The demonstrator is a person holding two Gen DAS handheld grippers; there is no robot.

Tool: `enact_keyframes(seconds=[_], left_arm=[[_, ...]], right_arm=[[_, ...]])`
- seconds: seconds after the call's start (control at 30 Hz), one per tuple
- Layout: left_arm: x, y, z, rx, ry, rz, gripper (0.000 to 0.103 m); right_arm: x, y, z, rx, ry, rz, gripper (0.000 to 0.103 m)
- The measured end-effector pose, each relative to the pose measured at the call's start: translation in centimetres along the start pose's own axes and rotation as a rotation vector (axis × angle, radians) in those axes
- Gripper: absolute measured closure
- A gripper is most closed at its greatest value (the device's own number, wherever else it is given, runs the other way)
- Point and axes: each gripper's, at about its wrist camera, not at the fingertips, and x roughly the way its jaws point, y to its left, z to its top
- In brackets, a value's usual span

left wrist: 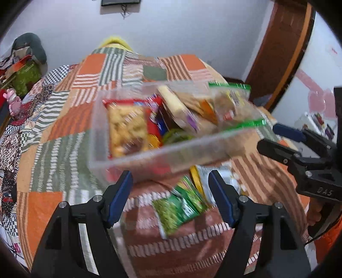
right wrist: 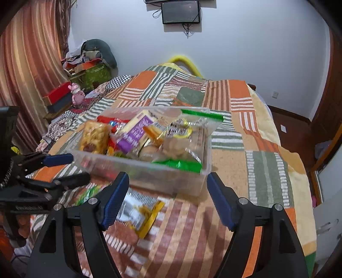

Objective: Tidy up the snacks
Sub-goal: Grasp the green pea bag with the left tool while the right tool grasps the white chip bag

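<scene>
**Two packets outside the bin, the rest inside**

Nearest to us in the left wrist view lies one green foil snack packet, flat on the brown-and-white striped patch of the patchwork quilt, between the two blue-padded fingers of our left gripper. Just beside it, towards our right, lies one silver-and-yellow foil packet; the right wrist view shows it close under our right gripper. That makes two packets loose on the quilt, both near the front wall of the bin.

Both tools stand with their jaws spread wide and nothing between the pads. From the left wrist view we see the right gripper off to the side, fingers parted, beside the bin's corner.

One clear rectangular plastic bin sits on the quilt beyond the loose packets. Inside it we count two clear zip bags with green seal strips, one purple-and-cream wrapped bar, one red-edged bag of yellow crackers and one small orange packet; further pieces lie beneath, too blurred to count.

Beyond the bed we see one dark wall-mounted screen, one pink toy figure and one striped orange curtain.
</scene>
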Motion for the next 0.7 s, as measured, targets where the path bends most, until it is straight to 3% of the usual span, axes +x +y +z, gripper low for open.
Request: enact_keyframes(seconds=[0.27,0.47,0.63,0.7], left_arm=[[2.7,-1.0,-2.5,0.019,0.085,-0.011,0.030],[3.2,0.3,-3.7,-0.008,0.085,-0.015,0.031],[3.4,0.8,-4.1,0.016,0.074,-0.028,0.046],[3.4,0.7,-4.3,0.032,0.058,-0.023,0.057]], right_arm=[[1.5,1.3,-1.6,-0.012,0.063,0.028,0.027],[3.5,2.6,-1.8,-0.014,0.111,0.071,0.026],[5.1,3.6,-1.8,-0.021,0.141,0.083,0.024],[5.6,3.7,-1.8,-0.016,0.155,0.089,0.024]])
